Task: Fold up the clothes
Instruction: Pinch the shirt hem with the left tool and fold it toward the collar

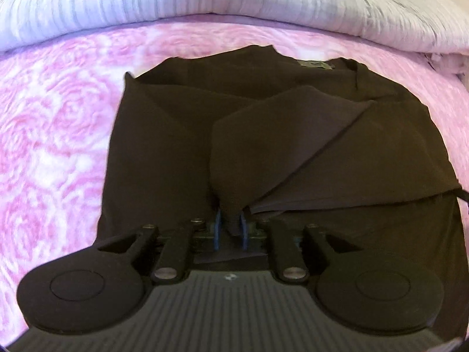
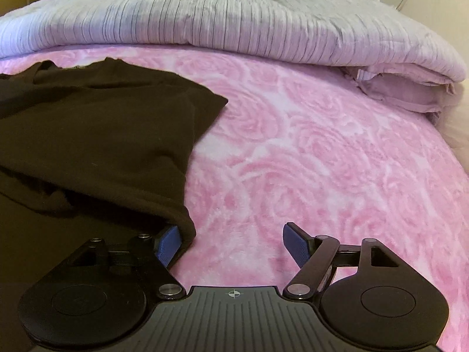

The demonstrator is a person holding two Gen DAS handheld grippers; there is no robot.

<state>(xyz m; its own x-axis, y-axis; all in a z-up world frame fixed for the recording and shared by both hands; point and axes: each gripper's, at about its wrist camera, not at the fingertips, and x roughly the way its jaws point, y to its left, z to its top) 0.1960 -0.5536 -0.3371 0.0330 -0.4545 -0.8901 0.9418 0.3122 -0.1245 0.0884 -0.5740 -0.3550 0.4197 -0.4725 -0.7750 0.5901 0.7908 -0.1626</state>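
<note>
Left claw [image 1: 230, 228]: jaws narrow, blue pads [image 1: 217, 230] close on either side of a pinched tip of dark brown fabric; whether the pads press on it cannot be told.
Left claw pose: pointing steeply down at the bed, body low over the cloth.
Garment from the left claw: dark brown garment [image 1: 181, 135] spreads out directly ahead, filling the middle of the view; a folded flap rises from the pinched tip and runs away to the right; a small grey label [image 1: 315, 64] sits at the far edge.
Right claw [image 2: 231, 243]: jaws wide apart, nothing between them but bedspread.
Right claw pads: left blue pad [image 2: 168, 245] touches the near corner of the garment [image 2: 102, 135]; the other pad [image 2: 296, 245] stands clear over the bedspread.
Garment from the right claw: lies ahead and to the left, its edge running away from the left pad.
Bedspread: pink rose-patterned bedspread [image 2: 307, 152] under the garment, open to the right of the right claw.
Beyond: folded pale striped quilt [image 2: 205, 23] across the far side of the bed.
</note>
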